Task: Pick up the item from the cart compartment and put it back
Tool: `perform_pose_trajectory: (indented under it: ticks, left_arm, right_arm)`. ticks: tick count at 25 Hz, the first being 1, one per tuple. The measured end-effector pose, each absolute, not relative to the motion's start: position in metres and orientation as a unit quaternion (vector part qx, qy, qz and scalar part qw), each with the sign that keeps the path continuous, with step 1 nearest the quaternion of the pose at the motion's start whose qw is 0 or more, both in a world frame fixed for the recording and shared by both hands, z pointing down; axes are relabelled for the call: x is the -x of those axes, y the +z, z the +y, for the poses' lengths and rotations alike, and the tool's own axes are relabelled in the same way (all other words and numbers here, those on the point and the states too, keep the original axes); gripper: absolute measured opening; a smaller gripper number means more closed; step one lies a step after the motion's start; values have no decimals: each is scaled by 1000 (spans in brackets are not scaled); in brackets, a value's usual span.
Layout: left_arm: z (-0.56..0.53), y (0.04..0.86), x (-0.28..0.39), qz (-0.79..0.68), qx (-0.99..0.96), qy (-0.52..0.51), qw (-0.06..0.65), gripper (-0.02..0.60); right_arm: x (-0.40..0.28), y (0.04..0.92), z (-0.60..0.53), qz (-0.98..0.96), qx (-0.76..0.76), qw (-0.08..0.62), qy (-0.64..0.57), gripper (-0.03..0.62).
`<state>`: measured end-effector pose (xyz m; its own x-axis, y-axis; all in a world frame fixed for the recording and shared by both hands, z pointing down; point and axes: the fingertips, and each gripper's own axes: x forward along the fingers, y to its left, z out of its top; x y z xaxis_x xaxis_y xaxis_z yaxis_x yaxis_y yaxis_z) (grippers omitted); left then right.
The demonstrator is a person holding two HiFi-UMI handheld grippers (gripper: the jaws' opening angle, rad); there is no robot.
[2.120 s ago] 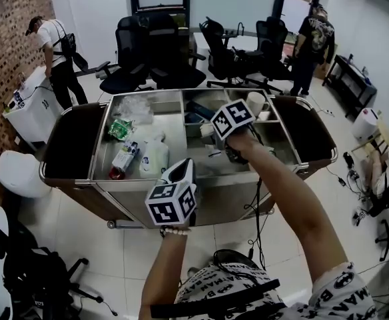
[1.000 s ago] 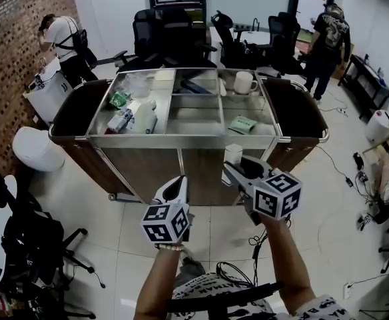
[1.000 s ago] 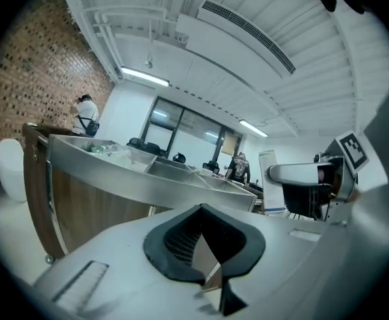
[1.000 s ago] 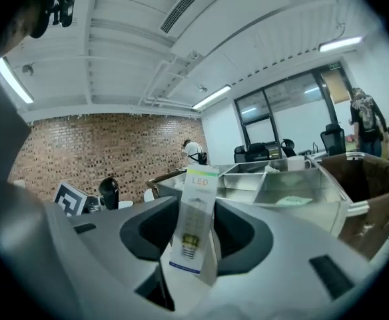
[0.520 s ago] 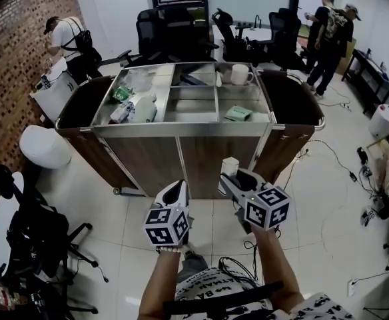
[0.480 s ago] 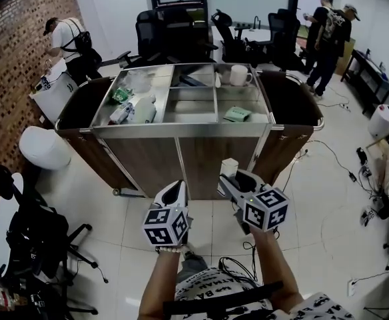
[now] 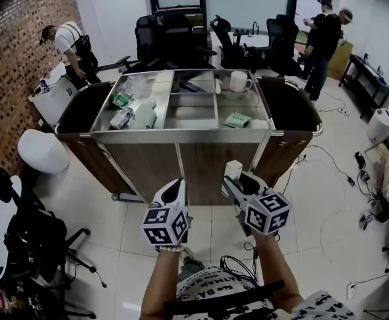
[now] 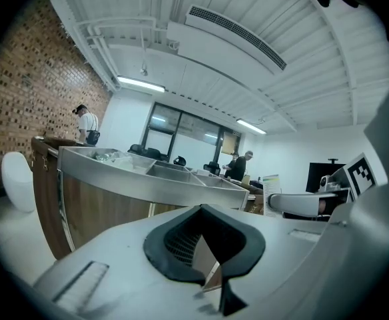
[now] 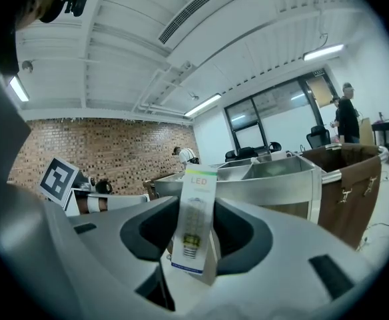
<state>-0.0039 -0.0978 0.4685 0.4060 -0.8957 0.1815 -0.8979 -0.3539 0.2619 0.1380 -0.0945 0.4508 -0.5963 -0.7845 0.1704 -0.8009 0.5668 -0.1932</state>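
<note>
The steel cart (image 7: 181,136) stands ahead of me, its open compartments on top. My right gripper (image 7: 235,179) is held low in front of the cart's wooden side, shut on a small white LED bulb box (image 7: 232,170). In the right gripper view the LED bulb box (image 9: 194,222) stands upright between the jaws of the right gripper (image 9: 194,240), with the cart (image 9: 274,179) behind it. My left gripper (image 7: 176,187) hangs beside it, shut and empty. The left gripper (image 8: 204,245) points up at the cart (image 8: 148,179).
The cart holds a white mug (image 7: 239,81), a green packet (image 7: 237,119), a white bottle (image 7: 144,115) and other packets. Office chairs (image 7: 168,42) stand behind it. People stand at the far left (image 7: 68,42) and far right (image 7: 321,42). A black chair (image 7: 28,239) is at my left; cables (image 7: 328,159) lie on the floor.
The right gripper has come out of the cart's compartment with the box and dropped low in front of the cart. The view has backed away. The left gripper has hardly moved.
</note>
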Motion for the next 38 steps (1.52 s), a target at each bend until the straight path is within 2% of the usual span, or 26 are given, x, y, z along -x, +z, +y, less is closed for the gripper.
perform_pose_trajectory:
  ticks: [11,38]
  left_arm:
    - [-117,469,4,-537,-831,25,143,0]
    - [-147,497,8,-519,-833,26,190,0]
  right_arm:
    - [-125,458,-112,-886,-442,44,132,175]
    - [-112,483,-142,-880,-442,69,160,175]
